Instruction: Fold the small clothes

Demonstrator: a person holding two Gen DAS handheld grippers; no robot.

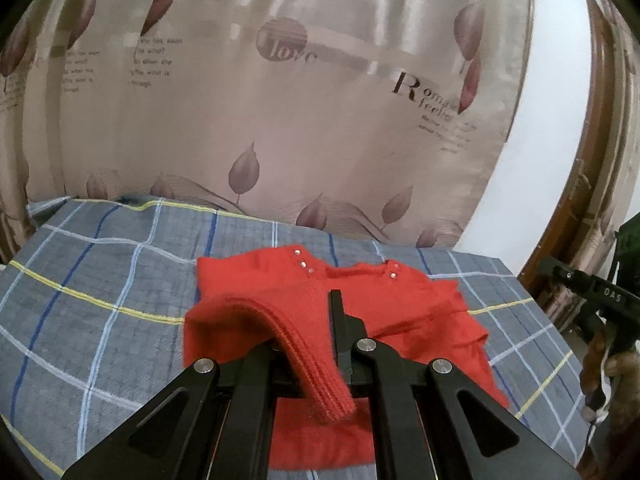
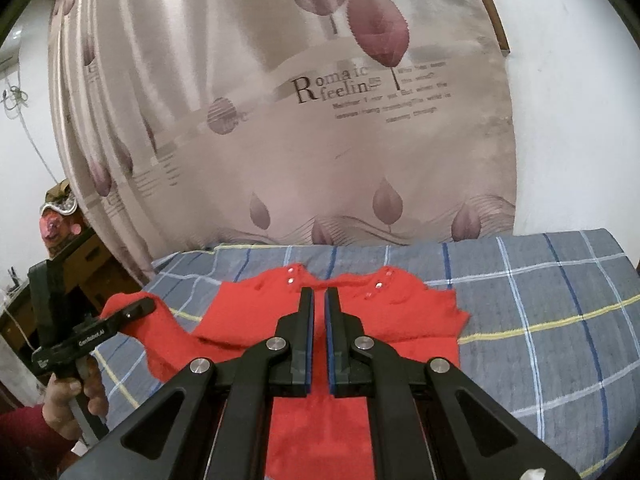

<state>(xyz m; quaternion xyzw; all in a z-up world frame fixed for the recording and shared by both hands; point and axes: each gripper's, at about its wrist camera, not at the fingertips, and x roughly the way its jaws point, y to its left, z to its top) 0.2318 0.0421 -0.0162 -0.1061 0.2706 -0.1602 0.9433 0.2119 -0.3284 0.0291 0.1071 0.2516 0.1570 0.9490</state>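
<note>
Gripping one red sleeve (image 1: 316, 360) tight, the left gripper (image 1: 320, 344) is folding it over the red sweater (image 2: 320, 420) lying on the checked bed (image 2: 540, 320), while the right gripper (image 2: 320, 336) is nearly closed and empty, with most folds still waiting.

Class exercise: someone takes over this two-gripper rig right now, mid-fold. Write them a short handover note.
Left gripper: shut on the ribbed sleeve cuff of the red sweater, lifted over the body.
Right gripper: shut, nothing between its fingers, above the sweater.
The sweater lies collar-away on the plaid sheet.
Done: one sleeve picked up.
Left: lay it across, fold the other side, then fold up.
</note>
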